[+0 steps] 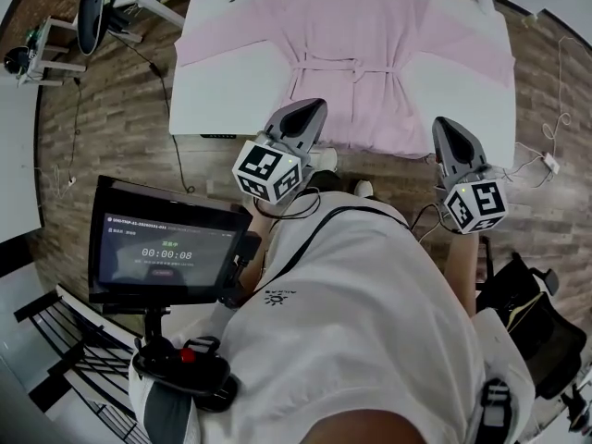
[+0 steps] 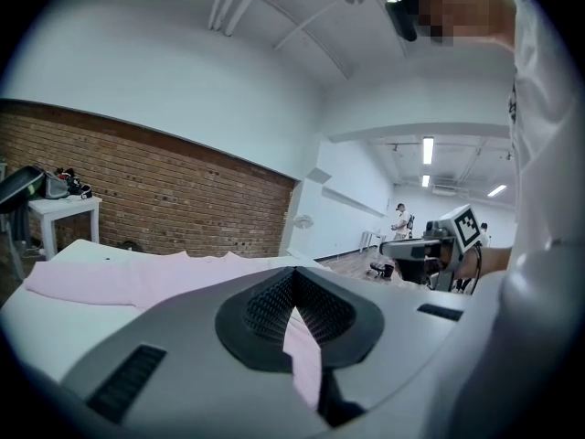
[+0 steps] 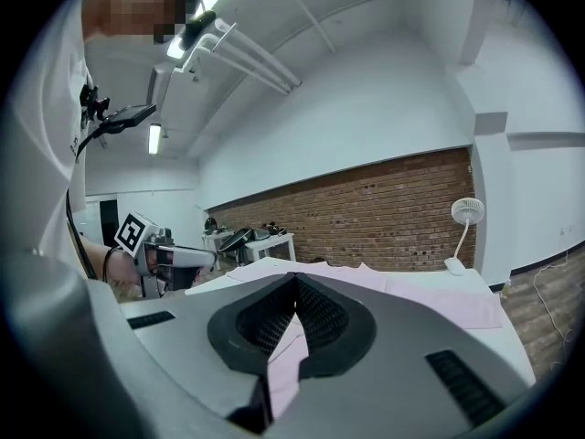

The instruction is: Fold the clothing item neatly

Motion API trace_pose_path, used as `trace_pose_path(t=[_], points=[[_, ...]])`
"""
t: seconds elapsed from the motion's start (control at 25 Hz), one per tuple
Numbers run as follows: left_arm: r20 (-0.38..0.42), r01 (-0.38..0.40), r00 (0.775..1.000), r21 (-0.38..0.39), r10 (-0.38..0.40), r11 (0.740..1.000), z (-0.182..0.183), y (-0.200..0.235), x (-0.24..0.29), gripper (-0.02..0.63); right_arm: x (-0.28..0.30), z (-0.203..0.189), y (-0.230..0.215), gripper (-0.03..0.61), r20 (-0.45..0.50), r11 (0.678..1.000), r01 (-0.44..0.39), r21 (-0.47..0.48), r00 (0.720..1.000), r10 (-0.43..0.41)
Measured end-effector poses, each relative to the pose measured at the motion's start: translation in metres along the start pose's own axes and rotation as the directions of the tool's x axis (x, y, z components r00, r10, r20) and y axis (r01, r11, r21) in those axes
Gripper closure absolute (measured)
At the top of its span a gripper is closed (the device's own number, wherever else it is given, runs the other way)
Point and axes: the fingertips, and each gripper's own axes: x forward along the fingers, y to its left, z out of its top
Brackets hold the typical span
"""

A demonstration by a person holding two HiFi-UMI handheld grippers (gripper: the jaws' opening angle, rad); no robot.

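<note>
**Item location.** The pink robe lies spread open on the white tabletop. Its collar is at the far edge, its belt is tied across the middle, and its hem is at the near edge.

**Gripper state.** The left hand-held gripper has its jaws fully closed, with a strip of pink cloth pinched between the pads. The right hand-held gripper is in the same state, clamped on pink cloth. The head view places the left one over the left part of the hem and the right one at the hem's right corner.

**Step in hand.** By judgement this is the first fold, with the hem gripped at two points and no fold made yet.

**Next move.** It likely calls for raising both grips together and carrying the hem away toward the collar. The two grips should stay level so the edge lands square.

**Pose.** Both hand-held grippers sit side by side and well apart. They point away from the person, tilted slightly downward.
</note>
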Motion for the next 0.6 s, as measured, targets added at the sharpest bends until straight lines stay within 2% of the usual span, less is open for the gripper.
trace_pose_path(t=[0.36,0.6], points=[[-0.015,0.089,0.996,0.046,-0.088,0.995,0.026,0.055,0.031,0.611,0.049,0.021,-0.005,0.577,0.024,0.996,0.084,0.009,0.996,-0.085],[-0.064,0.167,0.985,0.062,-0.163,0.984,0.024,0.071,0.054,0.611,0.076,0.026,-0.007,0.577,0.033,0.991,0.132,0.019,0.991,-0.133]])
